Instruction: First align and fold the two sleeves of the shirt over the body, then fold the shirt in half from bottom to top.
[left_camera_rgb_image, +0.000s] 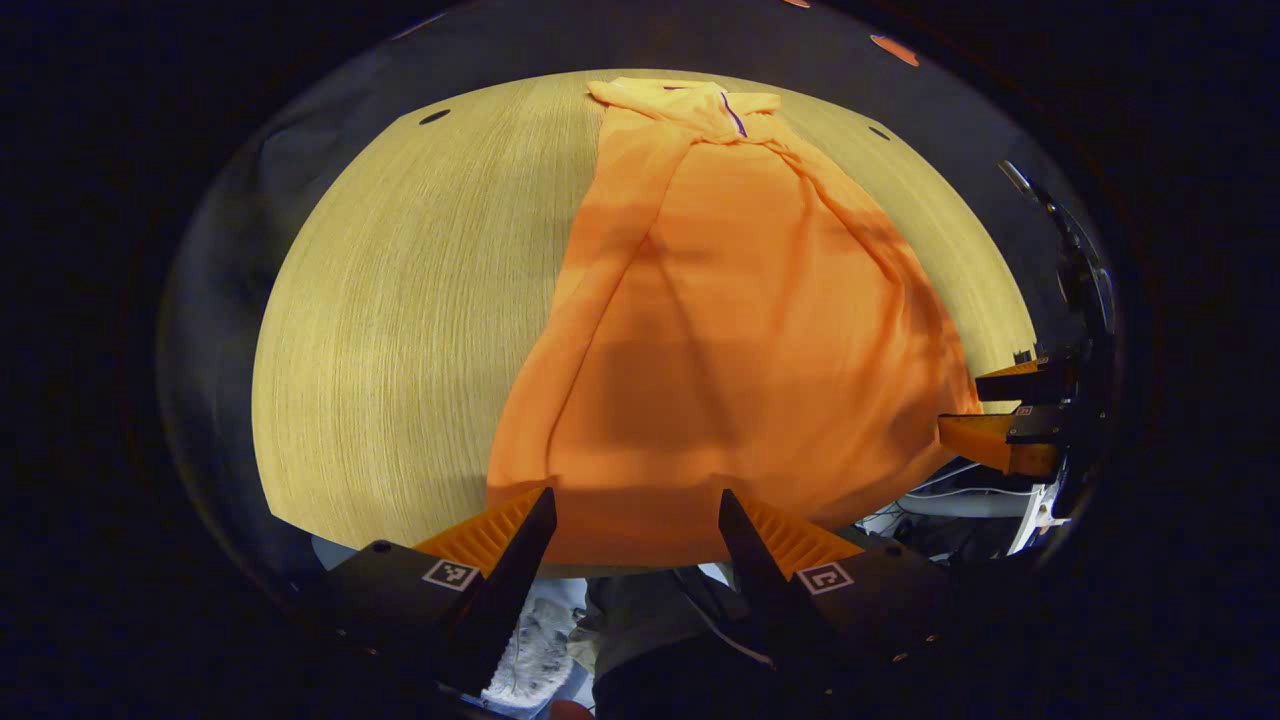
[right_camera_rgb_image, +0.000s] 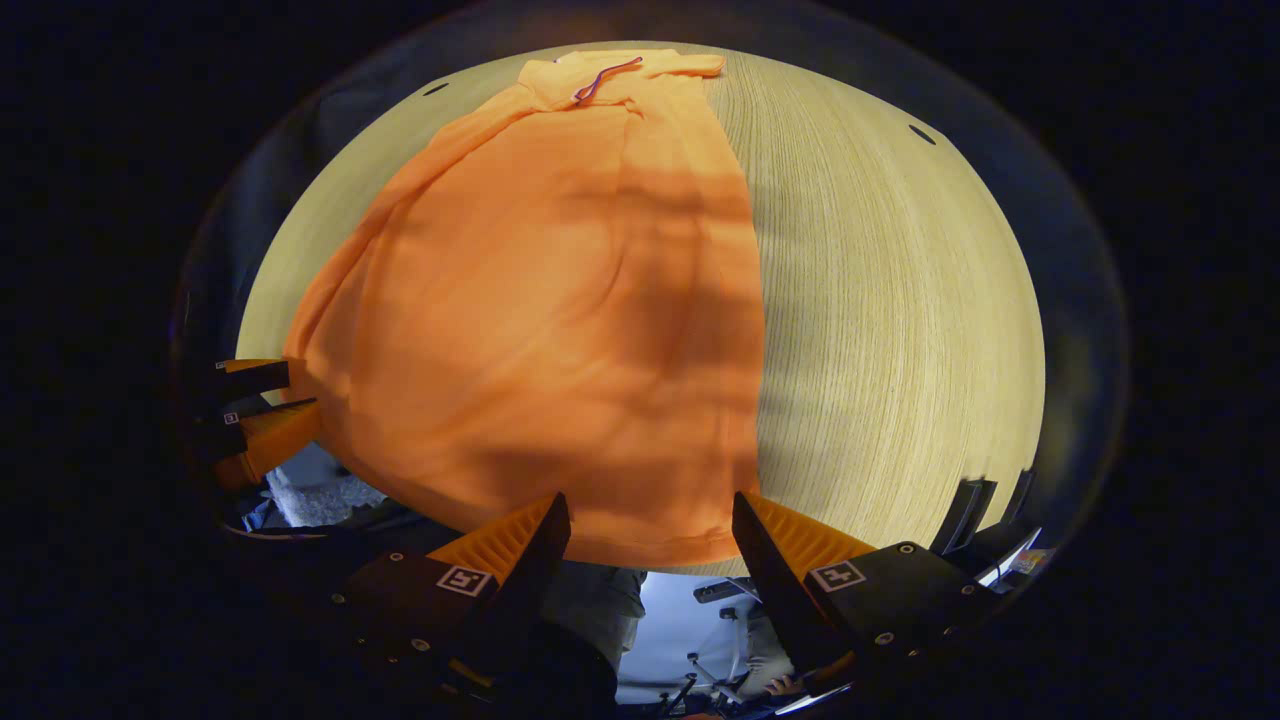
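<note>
Wood-grain table (left_camera_rgb_image: 400, 330) fills the booth floor of both views, its near edge running just ahead of the tools. Left gripper (left_camera_rgb_image: 637, 530), in the left gripper view, stands with its jaws spread wide, nothing between them, poised at the bottom hem near the shirt's left corner. Right gripper (right_camera_rgb_image: 650, 535), in the right gripper view, is likewise spread and empty, poised at the hem near the right corner; it also appears at the right margin of the left gripper view, beside the cloth edge. Outward from the fingers lies the shirt (left_camera_rgb_image: 720, 330), flat on the table, hem at the near edge and slightly overhanging it, collar (left_camera_rgb_image: 705, 105) at the far end. Both sleeves appear already folded inward over the body, giving a narrow panel with long soft creases. Judged from its drape, the fabric is light, limp and unbreakable; it will sag and slide when lifted. Best hold: pinch all layers at the two hem corners, then carry them together toward the collar.
</note>
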